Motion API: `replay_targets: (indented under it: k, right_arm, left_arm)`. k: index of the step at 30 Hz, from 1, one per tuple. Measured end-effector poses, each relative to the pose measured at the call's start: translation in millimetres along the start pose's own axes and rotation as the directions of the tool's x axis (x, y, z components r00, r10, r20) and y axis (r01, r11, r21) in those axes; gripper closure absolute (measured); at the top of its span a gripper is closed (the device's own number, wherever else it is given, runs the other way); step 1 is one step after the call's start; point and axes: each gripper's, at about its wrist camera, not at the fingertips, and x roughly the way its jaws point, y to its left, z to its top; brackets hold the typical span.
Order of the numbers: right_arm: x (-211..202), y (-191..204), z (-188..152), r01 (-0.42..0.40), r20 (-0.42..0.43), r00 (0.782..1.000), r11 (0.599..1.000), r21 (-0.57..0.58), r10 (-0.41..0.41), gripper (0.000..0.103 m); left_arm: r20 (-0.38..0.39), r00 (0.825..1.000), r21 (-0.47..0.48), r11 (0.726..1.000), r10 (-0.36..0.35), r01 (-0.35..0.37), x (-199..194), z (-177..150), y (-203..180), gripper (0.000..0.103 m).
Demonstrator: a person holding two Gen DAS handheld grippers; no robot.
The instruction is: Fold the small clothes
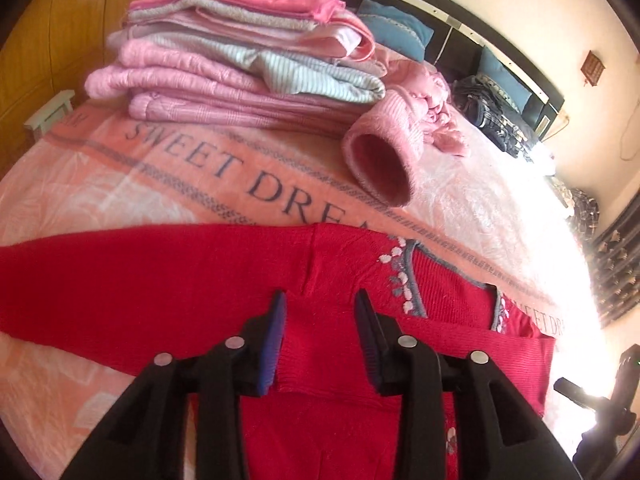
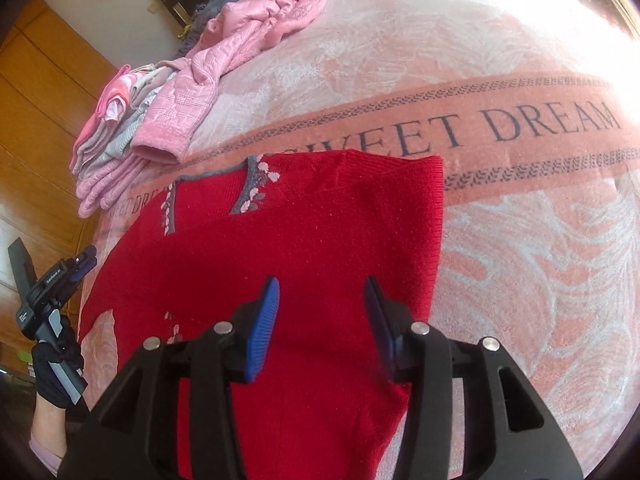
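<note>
A red sweater lies flat on the bed, over a pink blanket lettered "SWEET DREAM". Its grey neckline with pale floral trim points toward 12 o'clock in the right wrist view. In the left wrist view one sleeve extends out toward 9 o'clock; in the right wrist view the opposite side appears folded in, forming a straight edge toward 3 o'clock.

The left gripper hangs over the sweater body near the sleeve seam, fingers spread, with red knit showing between them and nothing pinched. The right gripper sits over the folded side of the sweater, fingers likewise spread and holding nothing. Contact between pads and fabric cannot be determined in either view.

A stack of folded pink and striped clothes stands at 11 o'clock of the sweater in the left wrist view. A loose pink garment lies just beside the stack, its cuff open toward the camera. A gloved hand grips the left gripper's handle at 8 o'clock in the right wrist view.
</note>
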Motion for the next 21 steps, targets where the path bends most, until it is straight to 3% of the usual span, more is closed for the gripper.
replay_targets:
  k: [4,8,13,16,18,21]
  right_arm:
    - [16.6,7.6,-3.0,0.031,-0.035,0.999,0.999,-0.016,-0.031,0.058]
    - [38.6,5.9,-11.7,0.082,-0.100,0.991,0.996,-0.024,-0.084,0.059]
    - [43.7,9.1,-14.6,0.093,-0.102,0.990,0.995,-0.040,-0.097,0.054]
    - [34.1,17.5,-11.8,0.043,-0.075,0.996,0.998,-0.035,-0.045,0.054]
    - [28.7,26.1,-10.5,0.036,-0.063,0.997,0.998,-0.047,-0.039,0.054]
    - [25.1,37.5,-10.7,0.017,-0.060,0.998,0.998,-0.062,-0.020,0.053]
  left_arm:
    - [-0.111,0.994,0.025,1.000,-0.008,0.011,30.9,-15.8,-13.4,0.061]
    - [-0.211,0.977,-0.016,1.000,0.012,-0.016,61.4,-33.7,1.1,0.061]
    - [-0.195,0.981,-0.026,1.000,-0.015,0.010,56.3,-32.1,8.2,0.061]
    - [-0.169,0.986,-0.063,0.998,0.002,-0.013,38.1,-24.2,24.7,0.061]
    - [-0.152,0.987,-0.087,0.995,0.043,-0.057,22.2,-19.2,45.8,0.059]
    - [-0.151,0.985,-0.203,0.973,0.081,-0.111,-1.9,-18.1,99.8,0.057]
